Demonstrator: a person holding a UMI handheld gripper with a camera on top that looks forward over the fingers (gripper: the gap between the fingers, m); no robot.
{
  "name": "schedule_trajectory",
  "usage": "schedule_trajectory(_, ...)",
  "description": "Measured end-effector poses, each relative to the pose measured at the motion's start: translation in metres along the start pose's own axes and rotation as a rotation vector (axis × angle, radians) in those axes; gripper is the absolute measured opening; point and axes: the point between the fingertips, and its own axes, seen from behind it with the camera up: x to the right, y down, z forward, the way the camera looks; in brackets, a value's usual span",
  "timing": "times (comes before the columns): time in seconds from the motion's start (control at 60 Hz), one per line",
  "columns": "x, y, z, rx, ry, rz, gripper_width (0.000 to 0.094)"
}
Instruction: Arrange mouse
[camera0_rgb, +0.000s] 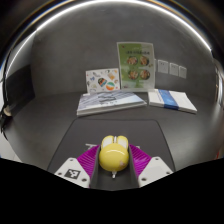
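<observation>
I had the yellow mouse (112, 154) squeezed tight in my tongs (112, 163), just above the dark mat (70, 133) on the desk (50, 85). I judged the next move was setting it gently on the mat.

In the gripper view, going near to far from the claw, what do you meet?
Claw closed on the yellow mouse → dark mat → flat booklet → upright leaflet at the wall.

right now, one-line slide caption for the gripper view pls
Yellow mouse clamped between the jaws over a dark mat, booklets beyond it.
</observation>
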Motion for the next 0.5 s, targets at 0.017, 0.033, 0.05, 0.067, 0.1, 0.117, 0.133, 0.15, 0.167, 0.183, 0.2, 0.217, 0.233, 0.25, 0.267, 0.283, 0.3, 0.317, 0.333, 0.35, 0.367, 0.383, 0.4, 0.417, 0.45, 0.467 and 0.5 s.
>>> schedule_trajectory(0.017, 0.000, 0.000, 0.000, -0.002, -0.002, 0.001, 0.0504)
schedule_trajectory(0.033, 0.000, -0.002, 0.000, 0.003, -0.003, 0.003, 0.0562)
schedule_trajectory(0.05, 0.000, -0.001, 0.000, -0.006, -0.001, 0.003, 0.0572)
schedule_trajectory(0.067, 0.001, 0.000, 0.000, -0.014, -0.001, 0.001, 0.0592)
schedule_trajectory(0.1, 0.002, 0.002, -0.001, -0.028, 0.000, -0.003, 0.0652)
schedule_trajectory(0.117, 0.002, 0.004, -0.004, -0.039, -0.003, -0.003, 0.0704)
schedule_trajectory(0.133, 0.002, 0.005, -0.007, -0.048, -0.007, -0.002, 0.0756)
schedule_trajectory(0.15, 0.001, 0.006, -0.010, -0.056, -0.013, 0.002, 0.0808)
schedule_trajectory(0.167, 0.001, 0.007, -0.013, -0.061, -0.021, 0.005, 0.0860)
schedule_trajectory(0.183, 0.001, 0.008, -0.017, -0.065, -0.028, 0.009, 0.0878)
schedule_trajectory(0.2, 0.000, 0.007, -0.021, -0.067, -0.038, 0.011, 0.0856)
schedule_trajectory(0.217, 0.000, 0.007, -0.026, -0.068, -0.045, 0.011, 0.0851)
schedule_trajectory(0.233, 0.001, 0.007, -0.030, -0.069, -0.049, 0.010, 0.0848)
schedule_trajectory(0.25, 0.003, 0.007, -0.035, -0.068, -0.054, 0.009, 0.0847)
schedule_trajectory(0.267, 0.004, 0.007, -0.041, -0.065, -0.057, 0.009, 0.0850)
schedule_trajectory(0.283, 0.006, 0.007, -0.046, -0.062, -0.061, 0.009, 0.0851)
schedule_trajectory(0.3, 0.009, 0.006, -0.052, -0.059, -0.064, 0.011, 0.0851)
schedule_trajectory(0.317, 0.011, 0.006, -0.058, -0.056, -0.066, 0.014, 0.0851)
schedule_trajectory(0.333, 0.015, 0.007, -0.065, -0.052, -0.069, 0.016, 0.0851)
schedule_trajectory(0.35, 0.019, 0.008, -0.069, -0.050, -0.070, 0.019, 0.0851)
schedule_trajectory(0.367, 0.024, 0.009, -0.075, -0.049, -0.074, 0.023, 0.0851)
schedule_trajectory(0.383, 0.029, 0.009, -0.081, -0.050, -0.075, 0.026, 0.0850)
schedule_trajectory(0.4, 0.034, 0.011, -0.085, -0.049, -0.075, 0.029, 0.0850)
schedule_trajectory(0.417, 0.040, 0.012, -0.090, -0.047, -0.074, 0.032, 0.0851)
schedule_trajectory(0.45, 0.053, 0.015, -0.100, -0.041, -0.070, 0.035, 0.0851)
schedule_trajectory(0.467, 0.060, 0.016, -0.104, -0.038, -0.066, 0.036, 0.0849)
schedule_trajectory(0.5, 0.077, 0.019, -0.112, -0.034, -0.055, 0.036, 0.0849)
